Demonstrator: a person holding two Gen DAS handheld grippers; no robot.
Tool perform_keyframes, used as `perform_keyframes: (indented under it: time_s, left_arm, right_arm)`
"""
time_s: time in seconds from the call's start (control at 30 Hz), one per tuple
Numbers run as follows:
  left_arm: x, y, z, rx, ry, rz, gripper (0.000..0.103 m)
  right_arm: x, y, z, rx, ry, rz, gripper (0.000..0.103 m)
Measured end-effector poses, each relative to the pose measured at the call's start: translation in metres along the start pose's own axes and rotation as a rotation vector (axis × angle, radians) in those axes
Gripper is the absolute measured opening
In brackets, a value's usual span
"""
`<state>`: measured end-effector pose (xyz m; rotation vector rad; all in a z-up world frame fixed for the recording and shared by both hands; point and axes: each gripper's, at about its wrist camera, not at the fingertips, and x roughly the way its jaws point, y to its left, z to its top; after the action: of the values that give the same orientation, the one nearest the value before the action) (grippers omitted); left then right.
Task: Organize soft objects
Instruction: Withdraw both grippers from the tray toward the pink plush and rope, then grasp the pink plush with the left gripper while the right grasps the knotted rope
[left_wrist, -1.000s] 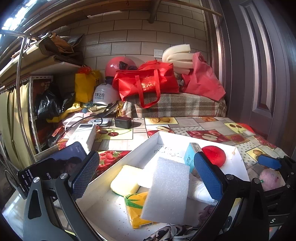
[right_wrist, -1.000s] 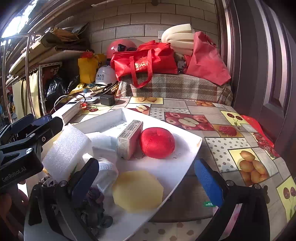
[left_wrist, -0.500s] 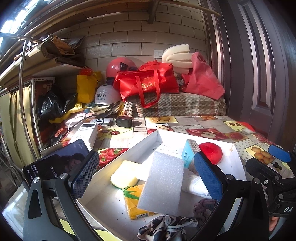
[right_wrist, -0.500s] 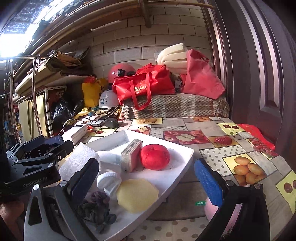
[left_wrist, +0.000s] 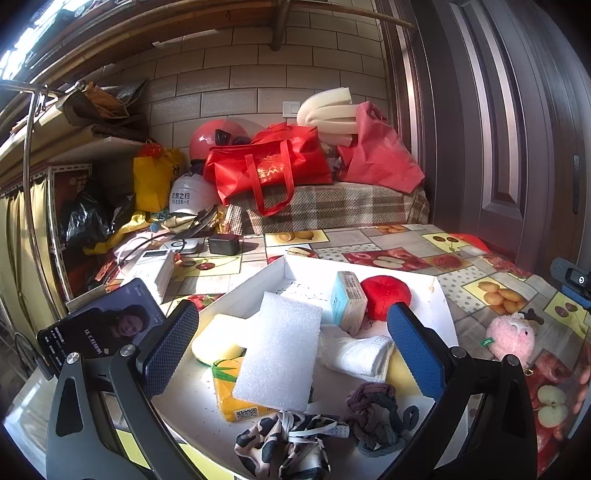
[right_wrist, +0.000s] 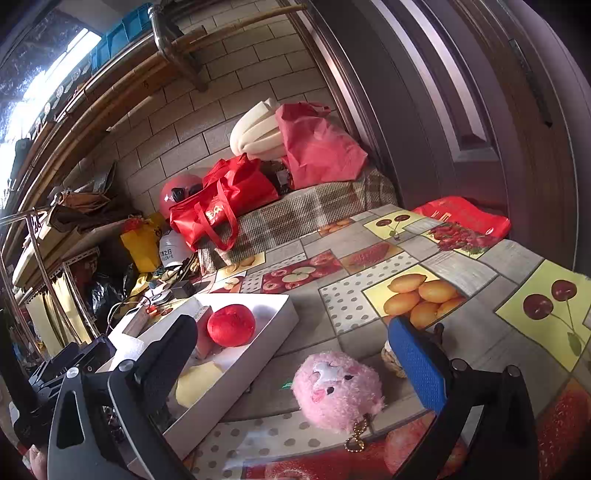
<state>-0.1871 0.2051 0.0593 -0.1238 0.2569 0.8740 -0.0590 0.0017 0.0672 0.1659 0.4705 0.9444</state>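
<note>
**Pink plush sits outside the tray, between open fingers**

The right gripper (right_wrist: 291, 363) hovers with its fingers spread wide and empty on either side of a pink plush toy (right_wrist: 338, 391), which lies on the fruit-patterned tabletop (right_wrist: 461, 269) just right of the white tray (right_wrist: 258, 354). A small gold chain hangs from the plush at its near edge.

The left gripper (left_wrist: 291, 347) is also wide open and holds nothing, hanging over the near part of the tray (left_wrist: 441, 299). Inside the tray lie a white foam sheet (left_wrist: 280, 354) resting over a yellow packet (left_wrist: 231, 391), a pale yellow sponge (left_wrist: 214, 338), a rolled white cloth (left_wrist: 360, 354), a red cushion ball (left_wrist: 384, 295) at the far right with a boxed block (left_wrist: 347, 299) leaning beside it, and a patterned fabric piece (left_wrist: 280, 443) and dark scrunchie (left_wrist: 376, 413) at the near edge.
</note>
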Motion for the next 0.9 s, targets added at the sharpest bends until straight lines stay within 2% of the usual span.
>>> perform_keyframes:
  time_s: [0.07,0.13,0.3,0.37,0.47,0.57,0.67,0.9]
  left_arm:
    - [-0.003,-0.005,-0.001,0.003,-0.005,-0.014,0.103]
    - [-0.006,-0.011,-0.001,0.008,-0.008,-0.041,0.103]
    - [-0.014,-0.034,-0.003,0.056,-0.004,-0.120,0.103]
    - [-0.017,-0.044,-0.003,0.079,-0.001,-0.141,0.103]
    - [-0.020,-0.060,-0.005,0.116,0.003,-0.171,0.103]
    - [-0.021,-0.075,-0.005,0.132,0.014,-0.206,0.103]
    - [-0.019,-0.091,-0.005,0.143,0.035,-0.253,0.103]
    - [-0.011,-0.139,-0.008,0.266,0.106,-0.353,0.103]
  right_arm:
    - [-0.019,-0.006,0.010,-0.048,-0.094,-0.017,0.103]
    - [-0.029,-0.017,0.017,-0.074,-0.128,-0.011,0.103]
    - [-0.014,-0.063,0.021,-0.034,0.055,-0.069,0.103]
    - [-0.012,-0.080,0.021,-0.037,0.092,-0.125,0.103]
    - [-0.010,-0.094,0.025,-0.108,0.114,-0.186,0.103]
    - [-0.006,-0.104,0.027,-0.162,0.151,-0.199,0.103]
    - [0.002,-0.120,0.026,-0.099,0.209,-0.190,0.103]
    - [0.020,-0.137,0.023,-0.020,0.322,-0.165,0.103]
